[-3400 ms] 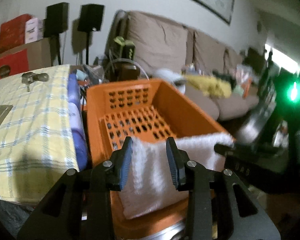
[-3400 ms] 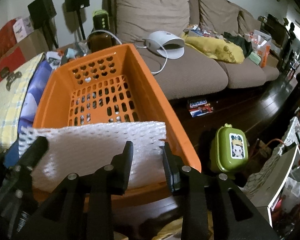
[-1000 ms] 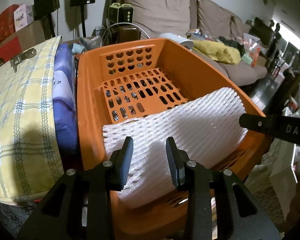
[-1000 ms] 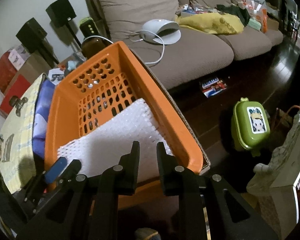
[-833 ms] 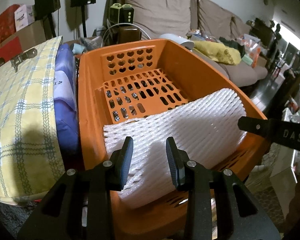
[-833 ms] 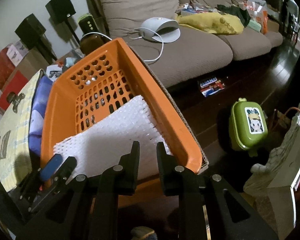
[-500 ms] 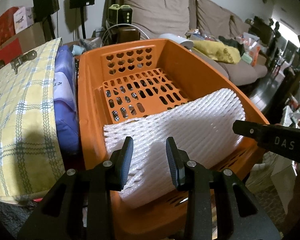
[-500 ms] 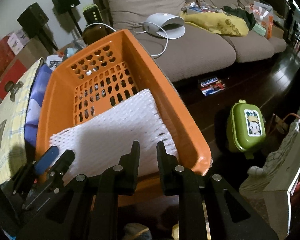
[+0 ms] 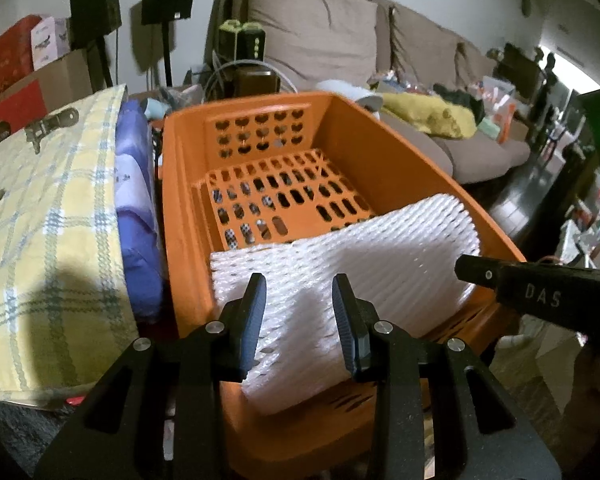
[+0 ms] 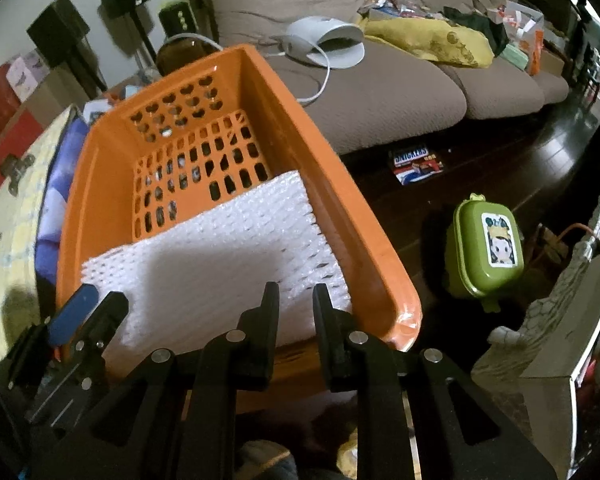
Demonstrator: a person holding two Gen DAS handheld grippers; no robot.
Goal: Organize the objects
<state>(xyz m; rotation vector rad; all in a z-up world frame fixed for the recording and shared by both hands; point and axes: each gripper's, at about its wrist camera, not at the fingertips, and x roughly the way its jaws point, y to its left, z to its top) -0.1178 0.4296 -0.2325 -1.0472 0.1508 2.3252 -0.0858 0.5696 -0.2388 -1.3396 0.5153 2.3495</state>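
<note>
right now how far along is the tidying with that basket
Done: the white foam net sheet lies in the orange basket's near end. In hand: neither the left gripper nor the right gripper visibly grips it. Left: the green lunch box and snack packet on the floor.

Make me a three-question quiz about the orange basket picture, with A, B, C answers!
1. Where is the white foam net sheet?
A. On the sofa
B. In the orange basket
C. On the floor

2. What colour is the little lidded box on the floor?
A. Green
B. Red
C. Blue

3. How is the far part of the basket's holed bottom?
A. Covered by the sheet
B. Piled with toys
C. Bare

Answers:
1. B, the sheet lies across the basket's near end, between its walls.
2. A, it is green with a picture sticker on its lid.
3. C, the holes at the far end show with nothing on them.
</note>
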